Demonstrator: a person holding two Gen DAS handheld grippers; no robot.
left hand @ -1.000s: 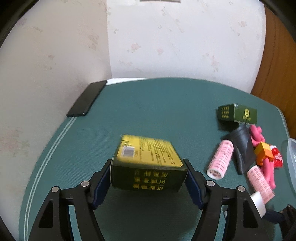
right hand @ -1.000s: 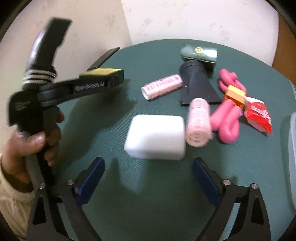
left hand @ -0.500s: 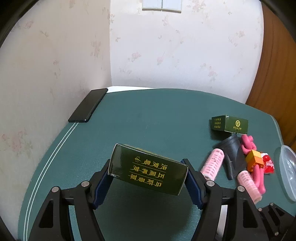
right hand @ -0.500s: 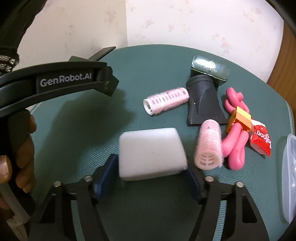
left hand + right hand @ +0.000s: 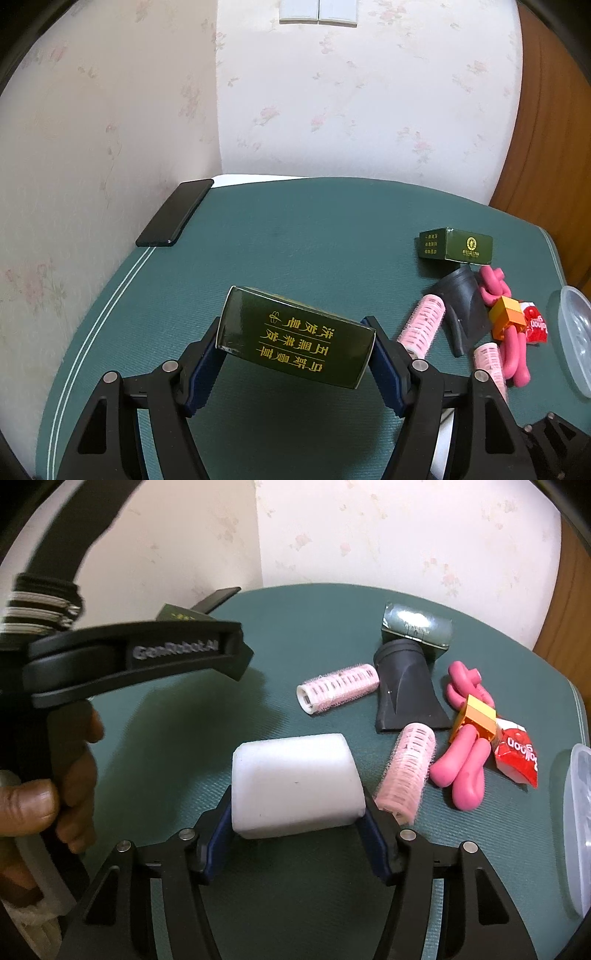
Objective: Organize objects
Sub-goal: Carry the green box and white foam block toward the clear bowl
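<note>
**Both hand-held grippers loaded; slip risk on both**

Left wrist view: left hand-held gripper (image 5: 295, 354) was clamped on the dark green box (image 5: 295, 338), held clear above the green worktop (image 5: 295, 229). Long axis ran across the jaws, left end tilted up, printed face toward the camera. Glossy carton gripped by its ends could rotate or slide out.

Right wrist view: right hand-held gripper (image 5: 295, 821) was pinching the white foam block (image 5: 295, 784) by its near edge, the block apparently on the worktop. Long axis sat crosswise. Soft foam could squash and pop free, or nudge the 1 pink roller (image 5: 406, 771) just beside it.
</note>
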